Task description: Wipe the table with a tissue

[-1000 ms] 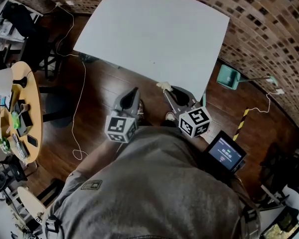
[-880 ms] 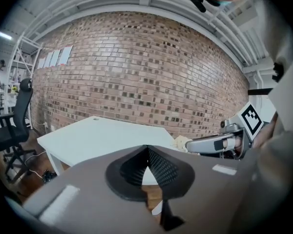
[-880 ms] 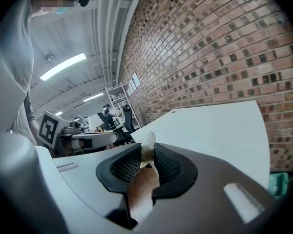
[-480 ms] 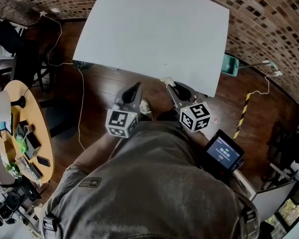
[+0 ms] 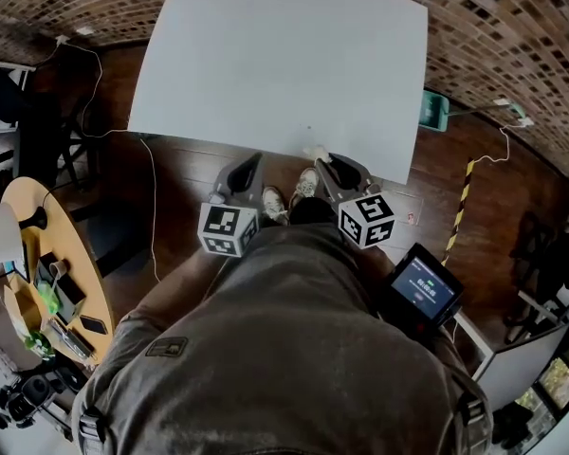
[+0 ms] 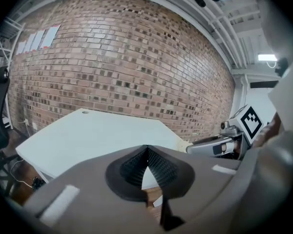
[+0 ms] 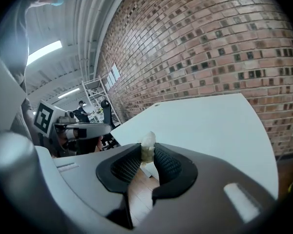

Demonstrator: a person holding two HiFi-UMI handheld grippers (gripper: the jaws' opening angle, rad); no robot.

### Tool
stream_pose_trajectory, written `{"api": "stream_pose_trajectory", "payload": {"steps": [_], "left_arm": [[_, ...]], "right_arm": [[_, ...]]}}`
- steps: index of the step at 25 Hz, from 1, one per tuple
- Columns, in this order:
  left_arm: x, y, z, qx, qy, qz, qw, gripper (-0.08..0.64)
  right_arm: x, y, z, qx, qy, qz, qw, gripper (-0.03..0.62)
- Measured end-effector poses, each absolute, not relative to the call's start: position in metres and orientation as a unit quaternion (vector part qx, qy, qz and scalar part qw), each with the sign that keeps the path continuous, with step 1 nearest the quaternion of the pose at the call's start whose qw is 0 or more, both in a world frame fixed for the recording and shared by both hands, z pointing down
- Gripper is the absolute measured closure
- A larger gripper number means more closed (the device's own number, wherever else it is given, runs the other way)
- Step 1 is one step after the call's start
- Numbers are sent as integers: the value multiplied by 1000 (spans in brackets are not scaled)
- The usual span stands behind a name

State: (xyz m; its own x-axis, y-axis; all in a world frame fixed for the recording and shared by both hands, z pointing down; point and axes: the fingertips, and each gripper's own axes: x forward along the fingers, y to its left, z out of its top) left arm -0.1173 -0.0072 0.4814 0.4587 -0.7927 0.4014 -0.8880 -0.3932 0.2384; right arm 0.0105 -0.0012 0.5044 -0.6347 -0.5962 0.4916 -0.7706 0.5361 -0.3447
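A bare white table [image 5: 284,64] fills the upper middle of the head view and lies ahead in both gripper views [image 6: 97,135] [image 7: 210,126]. My right gripper [image 5: 321,162] is shut on a small crumpled off-white tissue [image 7: 147,147], held just at the table's near edge; the tissue [image 5: 313,152] pokes out past the jaw tips. My left gripper [image 5: 248,167] hangs over the wooden floor in front of the table, its jaws closed together at the tips [image 6: 146,152] with nothing between them.
A brick wall [image 5: 512,36] curves behind the table. A round wooden side table [image 5: 38,282] with clutter stands at the left. A device with a lit screen [image 5: 424,285] sits at my right hip. Cables [image 5: 152,197] trail across the wooden floor; a green dustpan [image 5: 434,112] lies right of the table.
I have stepped closer to the table; it has shifted lower and nearer in view. The right gripper with the tissue now reaches the table's near edge. Both grippers keep their grip state.
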Motion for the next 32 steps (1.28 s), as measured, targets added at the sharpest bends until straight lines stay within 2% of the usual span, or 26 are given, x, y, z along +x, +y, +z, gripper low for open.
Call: {"api": "stream_pose_trajectory", "payload": {"steps": [13, 32], "left_arm": [[-99, -49, 507, 816, -504, 171, 224, 558], [-122, -79, 555, 812, -471, 201, 280, 558]], "right_arm": [[37, -46, 547, 392, -848, 296, 197, 500], [36, -77, 607, 413, -797, 331, 291, 499]]}}
